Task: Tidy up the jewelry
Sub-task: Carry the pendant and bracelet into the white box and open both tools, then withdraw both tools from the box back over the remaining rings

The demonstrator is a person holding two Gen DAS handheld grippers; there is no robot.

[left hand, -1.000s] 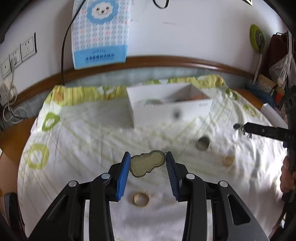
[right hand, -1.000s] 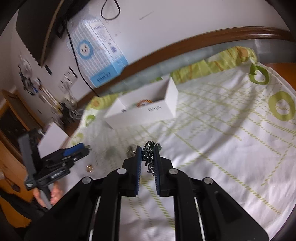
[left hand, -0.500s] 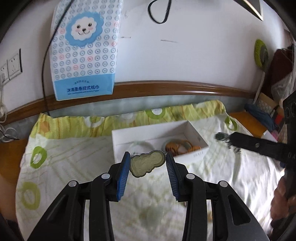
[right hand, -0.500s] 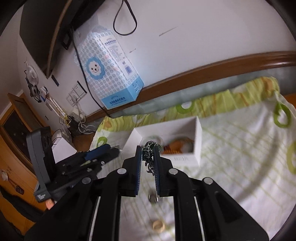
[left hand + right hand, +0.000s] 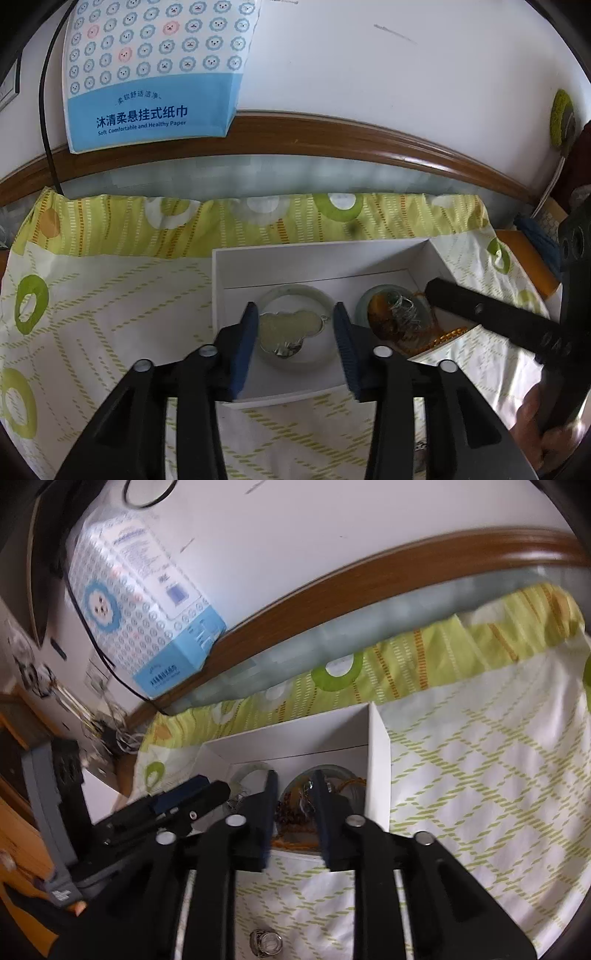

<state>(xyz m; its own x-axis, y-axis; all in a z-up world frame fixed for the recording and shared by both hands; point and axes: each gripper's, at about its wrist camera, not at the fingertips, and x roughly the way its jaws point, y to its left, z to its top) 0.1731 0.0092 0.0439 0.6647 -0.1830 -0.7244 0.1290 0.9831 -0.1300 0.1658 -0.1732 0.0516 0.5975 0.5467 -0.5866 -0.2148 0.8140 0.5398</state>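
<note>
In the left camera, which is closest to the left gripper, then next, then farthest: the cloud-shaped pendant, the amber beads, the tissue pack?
1. Pendant: between the left gripper's fingers, in the box.
2. Amber beads: to the right, in the same box.
3. Tissue pack: up on the wall, far left.

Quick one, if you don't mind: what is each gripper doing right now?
Left gripper: open; the cloud-shaped pendant lies below it in the white box.
Right gripper: open, holding nothing, over the box's bead pile.

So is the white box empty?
No. The box has two pale bangles inside, plus amber beads and a silver pendant dropped between the open left gripper fingers.
</note>
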